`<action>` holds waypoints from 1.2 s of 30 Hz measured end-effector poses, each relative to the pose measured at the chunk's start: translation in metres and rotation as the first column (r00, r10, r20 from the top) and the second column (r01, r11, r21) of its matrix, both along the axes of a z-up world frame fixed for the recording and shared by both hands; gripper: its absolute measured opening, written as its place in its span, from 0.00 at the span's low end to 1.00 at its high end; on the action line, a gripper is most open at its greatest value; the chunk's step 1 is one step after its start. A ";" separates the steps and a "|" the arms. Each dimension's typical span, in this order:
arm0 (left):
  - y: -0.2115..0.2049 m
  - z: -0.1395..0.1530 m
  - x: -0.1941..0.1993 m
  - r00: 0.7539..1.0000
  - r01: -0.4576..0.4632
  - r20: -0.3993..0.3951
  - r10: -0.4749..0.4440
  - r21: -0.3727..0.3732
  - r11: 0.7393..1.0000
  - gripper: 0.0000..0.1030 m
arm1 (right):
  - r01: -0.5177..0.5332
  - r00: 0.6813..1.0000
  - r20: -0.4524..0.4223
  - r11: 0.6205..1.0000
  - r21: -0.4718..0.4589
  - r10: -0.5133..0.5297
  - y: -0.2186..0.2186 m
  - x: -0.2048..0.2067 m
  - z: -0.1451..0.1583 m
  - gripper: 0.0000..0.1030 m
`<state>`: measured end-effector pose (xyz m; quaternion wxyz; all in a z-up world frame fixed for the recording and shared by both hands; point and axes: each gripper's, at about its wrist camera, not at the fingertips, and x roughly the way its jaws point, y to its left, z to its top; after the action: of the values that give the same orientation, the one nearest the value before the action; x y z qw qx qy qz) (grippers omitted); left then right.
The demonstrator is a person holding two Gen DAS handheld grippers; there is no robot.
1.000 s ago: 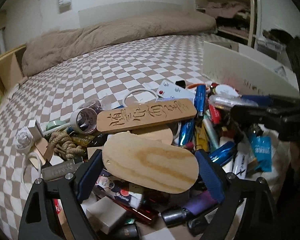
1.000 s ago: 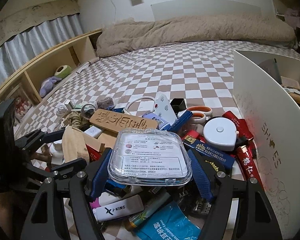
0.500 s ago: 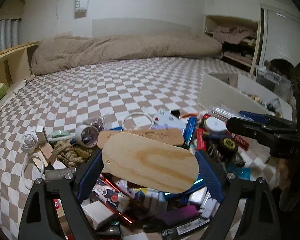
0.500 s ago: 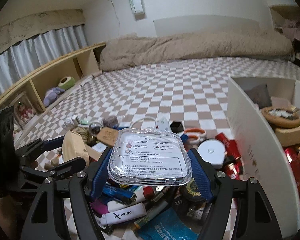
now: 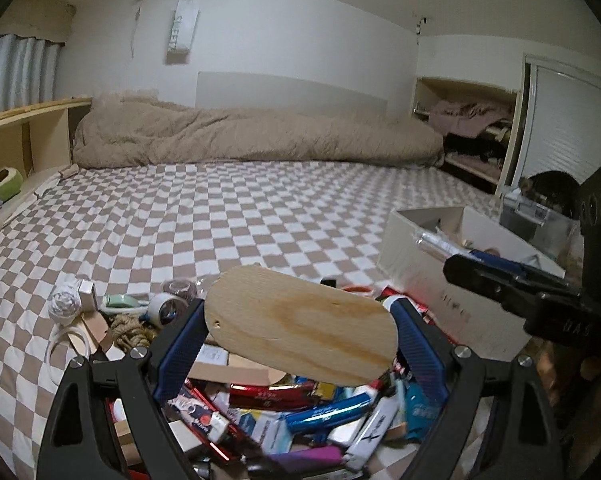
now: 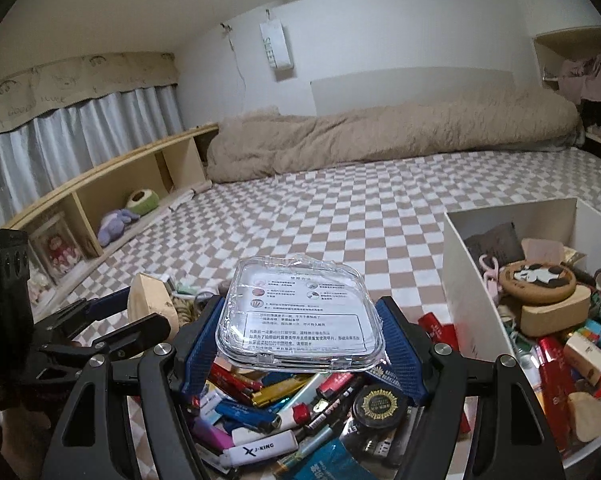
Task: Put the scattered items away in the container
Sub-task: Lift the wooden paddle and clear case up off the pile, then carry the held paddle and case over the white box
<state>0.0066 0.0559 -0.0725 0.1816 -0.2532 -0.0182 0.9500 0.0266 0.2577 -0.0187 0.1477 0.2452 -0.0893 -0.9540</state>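
Observation:
My left gripper [image 5: 298,334] is shut on an oval wooden board [image 5: 300,326] and holds it above a pile of scattered small items [image 5: 292,416] on the checkered bed. My right gripper [image 6: 300,340] is shut on a clear plastic case [image 6: 298,318] with a printed label, held above the same pile [image 6: 300,412]. The white container box [image 6: 466,280] stands to the right, partly filled with several items; it also shows in the left wrist view [image 5: 420,256]. The left gripper with the board appears at the left of the right wrist view [image 6: 148,312].
A rope bundle [image 5: 130,330], tape rolls [image 5: 160,310] and white cable [image 5: 66,340] lie left of the pile. A rolled beige duvet [image 5: 256,136] lies at the far end. Wooden shelving [image 6: 112,192] with plush toys runs along the left.
Both grippers have risen with their loads and tilted up; the pile now sits lower in view and the inside of the box shows in the right wrist view.

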 end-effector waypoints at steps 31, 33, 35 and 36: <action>0.062 0.112 -0.003 0.967 0.083 -0.251 -0.052 0.114 0.990 0.89 | 0.108 0.948 -0.286 0.986 -0.129 -0.141 0.075 0.012 0.132 0.73; 0.069 0.115 -0.006 0.964 0.098 -0.257 -0.066 0.114 0.989 0.89 | 0.126 0.941 -0.300 0.984 -0.130 -0.160 0.082 0.011 0.137 0.73; 0.079 0.118 -0.010 0.962 0.116 -0.261 -0.083 0.111 0.987 0.89 | 0.142 0.934 -0.310 0.981 -0.129 -0.176 0.088 0.010 0.139 0.73; 0.083 0.118 -0.011 0.961 0.123 -0.262 -0.090 0.109 0.986 0.89 | 0.149 0.932 -0.314 0.980 -0.129 -0.183 0.090 0.010 0.139 0.73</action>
<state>-0.0049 0.1385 0.0456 0.2488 -0.1175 -0.0399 0.9606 0.0364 0.3478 0.1199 0.0917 0.0688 -0.1333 -0.9844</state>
